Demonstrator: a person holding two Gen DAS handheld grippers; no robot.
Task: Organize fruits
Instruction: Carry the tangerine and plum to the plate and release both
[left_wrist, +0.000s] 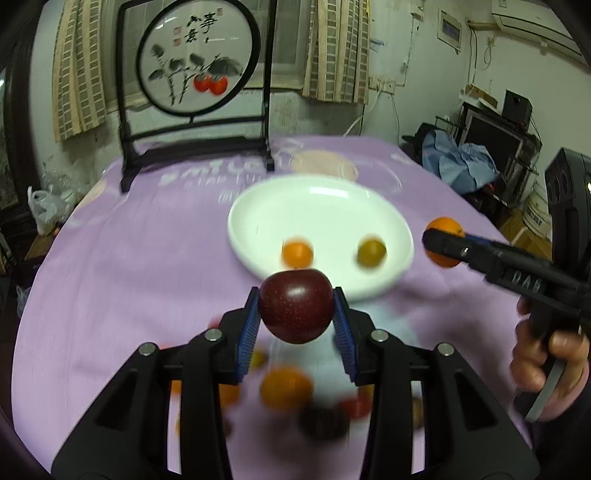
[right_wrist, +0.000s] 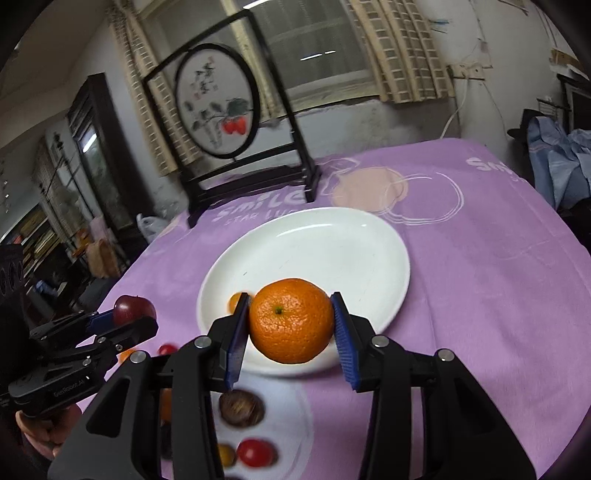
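the left gripper (left_wrist: 296, 308) has its jaws clamped on a dark red plum (left_wrist: 295, 305), carried in the air just short of the near rim of the white plate (left_wrist: 321, 206), while the right gripper (right_wrist: 290, 325) has its jaws closed on an orange mandarin (right_wrist: 291, 320) held above the plate's near edge. two small fruits already lie in the plate, a small orange one (left_wrist: 297, 254) and a yellow-green one (left_wrist: 371, 252), and more loose fruit (blurred, hard to name) sits on the purple-covered counter (left_wrist: 129, 277) below the grippers. both hands converge on the same plate, so the likely trouble is the two grippers crowding each other over it, or a round fruit let go from too high rolling across the shallow dish and off the rim. dropping onto the two fruits already there could also knock them out. the plum is gripped across its smooth sides and could slip if the hold eases early
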